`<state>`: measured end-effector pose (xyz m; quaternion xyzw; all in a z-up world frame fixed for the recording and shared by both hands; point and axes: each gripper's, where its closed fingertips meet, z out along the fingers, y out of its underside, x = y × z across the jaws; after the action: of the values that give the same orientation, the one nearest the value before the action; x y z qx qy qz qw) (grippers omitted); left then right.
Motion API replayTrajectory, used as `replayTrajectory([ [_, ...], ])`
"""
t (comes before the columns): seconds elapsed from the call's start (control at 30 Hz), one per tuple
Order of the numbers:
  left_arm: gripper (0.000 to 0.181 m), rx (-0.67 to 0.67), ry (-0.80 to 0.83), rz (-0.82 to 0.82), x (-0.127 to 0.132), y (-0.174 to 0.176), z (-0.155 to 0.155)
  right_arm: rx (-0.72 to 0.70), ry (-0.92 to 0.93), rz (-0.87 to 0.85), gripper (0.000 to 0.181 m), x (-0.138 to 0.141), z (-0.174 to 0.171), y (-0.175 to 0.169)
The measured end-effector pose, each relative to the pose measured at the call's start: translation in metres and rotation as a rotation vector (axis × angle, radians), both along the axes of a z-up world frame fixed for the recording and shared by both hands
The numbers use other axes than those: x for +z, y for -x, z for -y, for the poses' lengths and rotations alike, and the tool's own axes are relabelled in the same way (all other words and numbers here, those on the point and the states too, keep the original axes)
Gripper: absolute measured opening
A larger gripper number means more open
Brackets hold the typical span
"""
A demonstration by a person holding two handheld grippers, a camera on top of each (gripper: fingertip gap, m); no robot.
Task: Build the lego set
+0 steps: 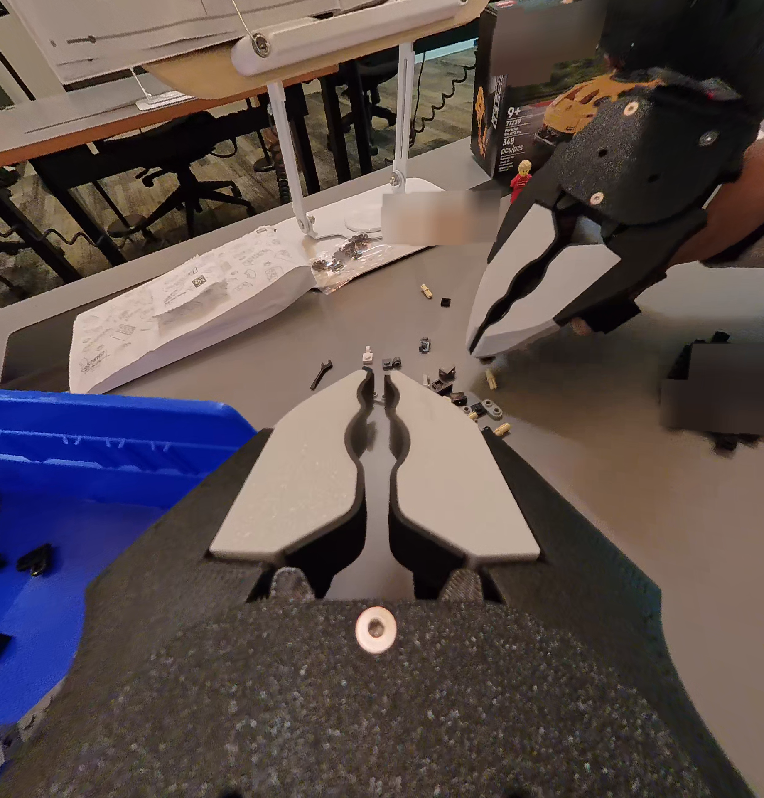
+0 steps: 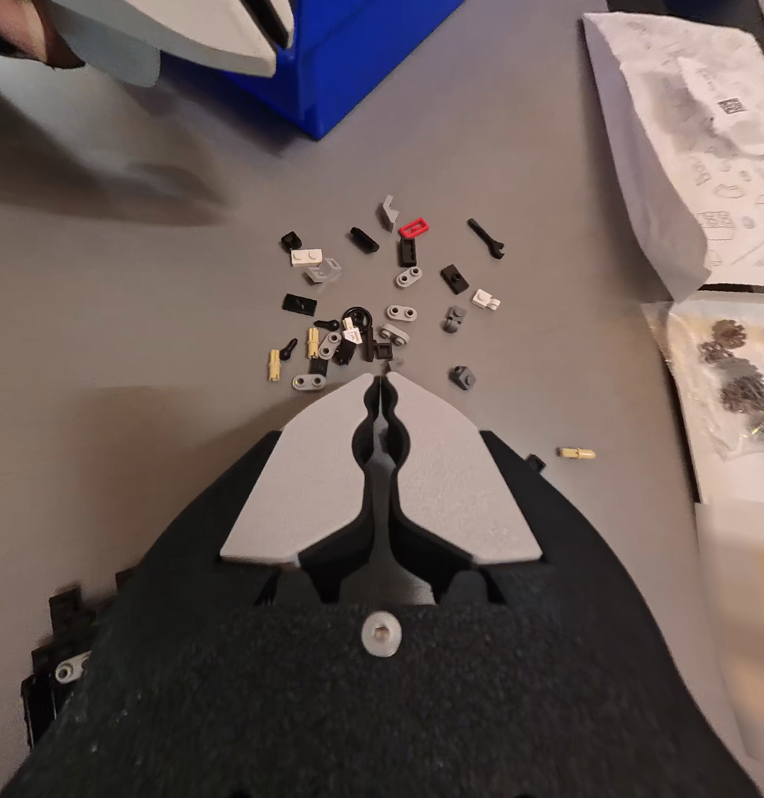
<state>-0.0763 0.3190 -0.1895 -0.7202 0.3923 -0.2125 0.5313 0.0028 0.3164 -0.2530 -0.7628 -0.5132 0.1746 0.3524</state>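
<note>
A grey tabletop (image 2: pixel 155 302) fills both views, with office chairs and other desks behind it in the left wrist view.

The right claw (image 2: pixel 380 380) has its tips pressed together, low over the near edge of a scatter of loose pieces (image 2: pixel 371 302). Nothing is plainly held in it, though a small grey bit sits right at the tips. The left claw (image 1: pixel 376 375) is closed to a narrow slit. Something thin and pale grey shows between its tips, but I cannot tell whether it is gripped or merely lies behind them.

The scatter holds a red frame piece (image 2: pixel 414 226), a black wrench (image 2: pixel 486 237), round-ended grey plates and tan pins. One tan pin (image 2: pixel 576 453) lies apart to the right. A black, part-built assembly (image 2: pixel 60 613) lies beside the right claw's body. Farther out are a blue bin (image 1: pixel 91 432), a white printed paper bag (image 1: pixel 177 311), a clear bag of dark parts (image 2: pixel 738 380), the set's box (image 1: pixel 522 108) and a red minifigure (image 1: pixel 521 177).

The pieces are small, light and crowded, several of them touching. The likely fault is that closed tips pushed into the heap would shove neighbours aside or flick a pin rolling. A pinch taken slightly off-centre could squirt a smooth plate out sideways. The two claws work close together, so one could knock the other's piece loose.
</note>
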Motion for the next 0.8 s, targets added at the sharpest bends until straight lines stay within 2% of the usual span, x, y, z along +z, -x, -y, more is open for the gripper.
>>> replayTrajectory([
  [0.2,0.004,-0.008,-0.012,-0.030,-0.004,-0.003,0.003,0.052,0.003,0.061,0.010,-0.017,-0.004,0.015],
  [0.3,0.004,-0.005,-0.010,-0.025,-0.004,-0.001,0.002,0.060,0.003,0.068,0.010,-0.019,-0.008,0.020],
  [0.37,0.004,-0.006,-0.006,-0.020,-0.004,-0.001,0.001,0.068,0.000,0.093,0.003,-0.022,-0.010,0.020],
  [0.47,0.004,-0.010,-0.003,-0.018,-0.004,-0.001,0.001,0.065,-0.020,0.079,0.003,-0.018,-0.012,0.020],
  [0.53,0.004,-0.011,-0.005,-0.016,-0.003,-0.001,0.001,0.057,-0.055,0.036,0.003,-0.006,-0.010,0.016],
  [0.6,0.004,-0.011,-0.006,-0.015,-0.003,0.000,0.001,0.048,-0.112,-0.009,0.003,0.013,-0.004,0.003],
  [0.67,0.004,-0.011,-0.007,-0.016,-0.002,0.000,0.001,0.038,-0.149,0.016,0.003,0.022,0.008,-0.022],
  [0.73,0.004,-0.012,-0.011,-0.015,-0.001,0.000,0.002,0.027,-0.184,0.142,0.003,0.014,0.021,-0.059],
  [0.8,0.004,-0.016,-0.011,-0.020,-0.002,-0.002,0.002,0.018,-0.142,0.212,0.003,0.001,0.037,-0.089],
])
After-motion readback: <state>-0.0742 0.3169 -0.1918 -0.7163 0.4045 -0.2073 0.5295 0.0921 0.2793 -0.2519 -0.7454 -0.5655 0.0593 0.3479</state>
